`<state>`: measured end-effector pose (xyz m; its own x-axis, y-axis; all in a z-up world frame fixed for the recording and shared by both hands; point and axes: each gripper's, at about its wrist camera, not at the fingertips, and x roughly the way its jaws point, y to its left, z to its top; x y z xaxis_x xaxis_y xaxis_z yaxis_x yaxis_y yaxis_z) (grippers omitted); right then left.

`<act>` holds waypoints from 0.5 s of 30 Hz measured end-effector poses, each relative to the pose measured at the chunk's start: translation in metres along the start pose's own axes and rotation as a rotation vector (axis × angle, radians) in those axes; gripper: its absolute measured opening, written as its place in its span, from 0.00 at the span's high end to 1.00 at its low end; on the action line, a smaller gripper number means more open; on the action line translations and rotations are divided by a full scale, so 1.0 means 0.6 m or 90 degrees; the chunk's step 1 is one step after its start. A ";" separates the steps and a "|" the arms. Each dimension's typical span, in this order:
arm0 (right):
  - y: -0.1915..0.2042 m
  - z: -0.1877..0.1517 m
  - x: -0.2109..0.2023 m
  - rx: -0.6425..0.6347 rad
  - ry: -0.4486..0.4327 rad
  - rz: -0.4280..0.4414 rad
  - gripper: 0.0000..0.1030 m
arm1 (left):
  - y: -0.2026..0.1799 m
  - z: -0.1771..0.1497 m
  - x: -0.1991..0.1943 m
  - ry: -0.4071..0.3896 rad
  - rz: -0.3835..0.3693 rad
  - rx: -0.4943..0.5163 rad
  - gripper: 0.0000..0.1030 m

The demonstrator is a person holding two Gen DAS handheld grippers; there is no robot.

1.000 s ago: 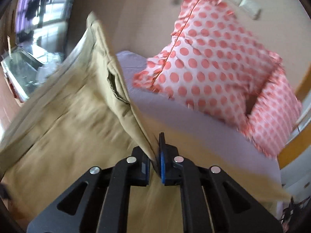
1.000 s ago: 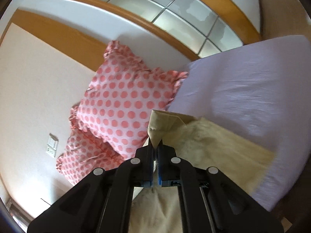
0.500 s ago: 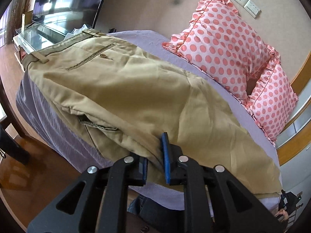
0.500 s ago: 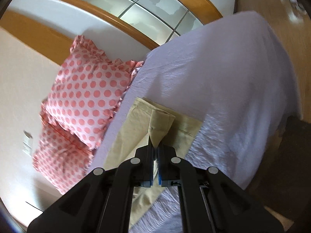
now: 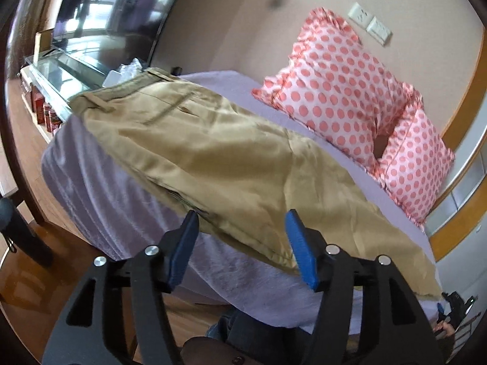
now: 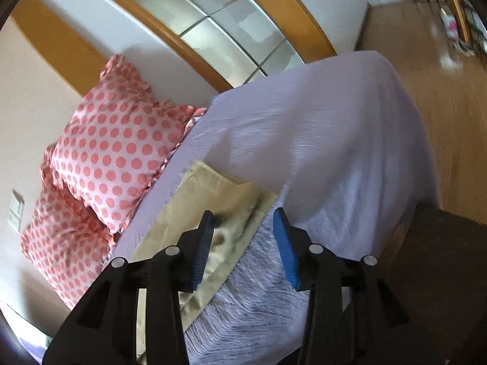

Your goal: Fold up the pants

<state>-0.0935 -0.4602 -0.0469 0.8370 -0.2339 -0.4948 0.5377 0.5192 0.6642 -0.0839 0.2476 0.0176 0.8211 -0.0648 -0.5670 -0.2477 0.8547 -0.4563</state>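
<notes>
Lavender sheet covers the bed (image 5: 100,188), which fills both wrist views, with wood floor (image 6: 450,85) around it.

Nearest the left camera, the left gripper (image 5: 240,243) has its jaws spread wide apart, holding nothing. Its blue pads (image 5: 299,252) frame the near edge of the pants (image 5: 219,158), where the fabric droops over the side of the bed; whether a pad touches the cloth I cannot tell. The khaki pants lie flat along the near side of the bed, waistband toward the far left end, a back pocket with a button facing up, and the legs running off to the right. Beyond them sit two pink polka-dot pillows (image 5: 344,97), one leaning on the other against the wall. Wall sockets (image 5: 369,24) are above them. Far left stand a glass stand (image 5: 57,73) and a dark TV (image 5: 115,15).

In the right view, the right gripper (image 6: 243,237) is also parted wide and empty, poised over the hem end of the pants (image 6: 210,194), which lies flat on the sheet. The left pad is over the cloth and the right one over bare sheet. Left of that are the pillows (image 6: 118,152), and behind the bed a wood-framed glass panel (image 6: 213,21).
</notes>
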 end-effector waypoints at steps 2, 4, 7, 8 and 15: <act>0.013 -0.009 0.011 -0.024 0.005 0.021 0.58 | 0.010 0.001 -0.003 -0.007 -0.003 -0.017 0.41; 0.021 -0.015 0.022 -0.044 0.013 0.037 0.95 | 0.022 0.001 -0.004 -0.009 -0.010 -0.033 0.40; 0.048 -0.006 0.029 -0.057 0.011 0.083 0.95 | 0.033 0.000 -0.004 -0.011 -0.025 -0.050 0.34; 0.075 -0.002 0.026 -0.074 0.004 0.109 0.95 | 0.037 -0.001 -0.005 -0.014 -0.035 -0.057 0.33; 0.369 -0.102 -0.005 -0.286 0.109 0.402 0.96 | 0.030 -0.010 -0.023 -0.055 -0.048 -0.050 0.03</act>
<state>0.0168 -0.2941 0.0673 0.9231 0.3262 -0.2038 -0.1565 0.8025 0.5758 -0.1029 0.2604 0.0130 0.8791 -0.0793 -0.4699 -0.2207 0.8063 -0.5488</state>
